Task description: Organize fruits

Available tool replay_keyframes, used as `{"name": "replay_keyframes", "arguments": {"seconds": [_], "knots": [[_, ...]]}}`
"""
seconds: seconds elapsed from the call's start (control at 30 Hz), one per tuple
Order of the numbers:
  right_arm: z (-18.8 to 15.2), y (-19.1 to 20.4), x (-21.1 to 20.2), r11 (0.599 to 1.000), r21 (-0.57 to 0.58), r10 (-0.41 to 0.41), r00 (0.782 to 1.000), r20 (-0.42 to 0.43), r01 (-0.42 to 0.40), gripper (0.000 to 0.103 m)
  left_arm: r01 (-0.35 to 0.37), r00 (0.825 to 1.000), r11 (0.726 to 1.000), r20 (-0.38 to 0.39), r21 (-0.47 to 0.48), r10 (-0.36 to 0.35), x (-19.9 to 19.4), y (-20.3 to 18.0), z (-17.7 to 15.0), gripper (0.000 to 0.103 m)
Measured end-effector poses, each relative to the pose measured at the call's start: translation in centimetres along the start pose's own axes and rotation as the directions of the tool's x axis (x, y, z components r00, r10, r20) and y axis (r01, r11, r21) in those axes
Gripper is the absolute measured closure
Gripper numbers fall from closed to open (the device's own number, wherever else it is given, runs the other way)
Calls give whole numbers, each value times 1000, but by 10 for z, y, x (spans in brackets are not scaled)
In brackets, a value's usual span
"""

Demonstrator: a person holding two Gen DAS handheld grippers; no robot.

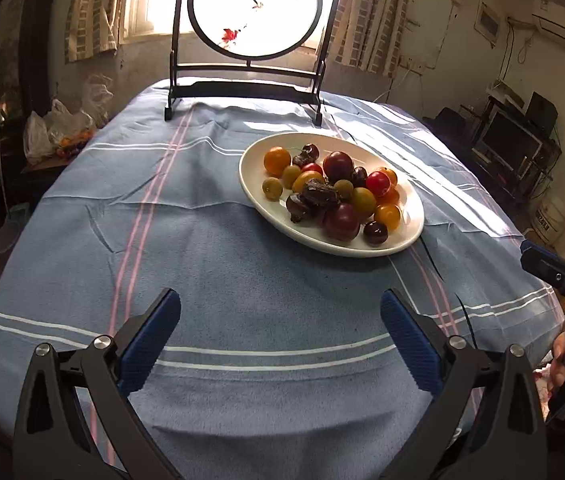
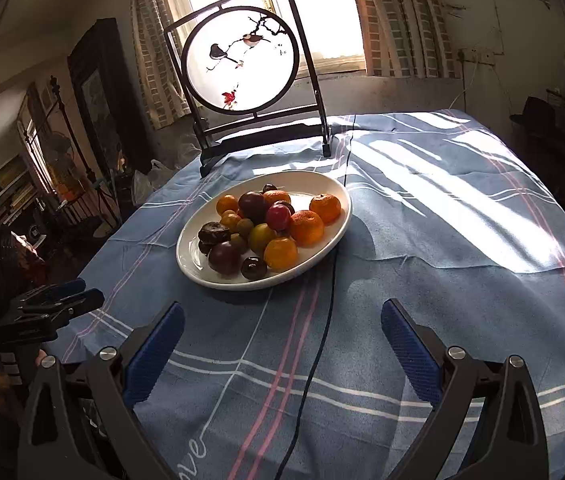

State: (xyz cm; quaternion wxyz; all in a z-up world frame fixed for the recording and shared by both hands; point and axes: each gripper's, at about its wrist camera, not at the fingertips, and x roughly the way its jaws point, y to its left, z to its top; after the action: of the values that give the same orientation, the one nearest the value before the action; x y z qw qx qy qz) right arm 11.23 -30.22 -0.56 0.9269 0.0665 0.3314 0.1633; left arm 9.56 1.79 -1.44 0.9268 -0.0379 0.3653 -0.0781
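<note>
A white oval plate (image 1: pixel 256 198) (image 2: pixel 192 258) sits on the blue striped tablecloth (image 1: pixel 202 248) (image 2: pixel 422 280), heaped with mixed fruits: oranges (image 2: pixel 306 227), dark plums (image 1: pixel 338 166), a red one (image 1: pixel 377 182), small green ones (image 1: pixel 272 189) and dark cherries (image 2: pixel 254 268). My left gripper (image 1: pixel 281 300) hovers over bare cloth short of the plate, open, with nothing between its blue pads. My right gripper (image 2: pixel 283 308) is likewise open and empty, just in front of the plate. Each gripper shows at the edge of the other's view: the right gripper (image 1: pixel 554 276), the left gripper (image 2: pixel 54 300).
A black-framed round bird screen (image 1: pixel 254 8) (image 2: pixel 240 60) stands at the table's far edge before a bright window. A thin black cable (image 2: pixel 322 320) runs over the cloth from the plate toward me. Plastic bags (image 1: pixel 54 128) and furniture lie beyond the left edge.
</note>
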Motion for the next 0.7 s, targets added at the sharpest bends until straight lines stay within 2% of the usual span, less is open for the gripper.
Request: {"name": "replay_keyframes", "arguments": {"seconds": [0.07, 0.13, 0.27, 0.43, 0.53, 0.7], "knots": [[-6, 3, -18, 1000, -28, -14, 1000, 21, 14, 4, -45, 997, 999, 56, 25, 43, -22, -4, -7, 5], [-13, 6, -35, 998, -49, -24, 999, 43, 26, 4, -80, 995, 996, 66, 31, 78, -35, -6, -11, 5], [-27, 6, -63, 999, -45, -16, 997, 74, 19, 4, -34, 998, 999, 58, 13, 33, -52, -7, -18, 5], [-36, 10, -88, 995, -77, -49, 991, 123, 59, 4, -121, 990, 992, 75, 17, 120, -62, -13, -24, 5], [-36, 10, -100, 995, -79, -56, 987, 150, 68, 4, -123, 989, 992, 79, 2, 123, -68, -13, -24, 5], [-34, 11, -113, 992, -87, -76, 982, 174, 92, 4, -167, 979, 986, 127, 24, 162, -85, -22, -24, 5]]}}
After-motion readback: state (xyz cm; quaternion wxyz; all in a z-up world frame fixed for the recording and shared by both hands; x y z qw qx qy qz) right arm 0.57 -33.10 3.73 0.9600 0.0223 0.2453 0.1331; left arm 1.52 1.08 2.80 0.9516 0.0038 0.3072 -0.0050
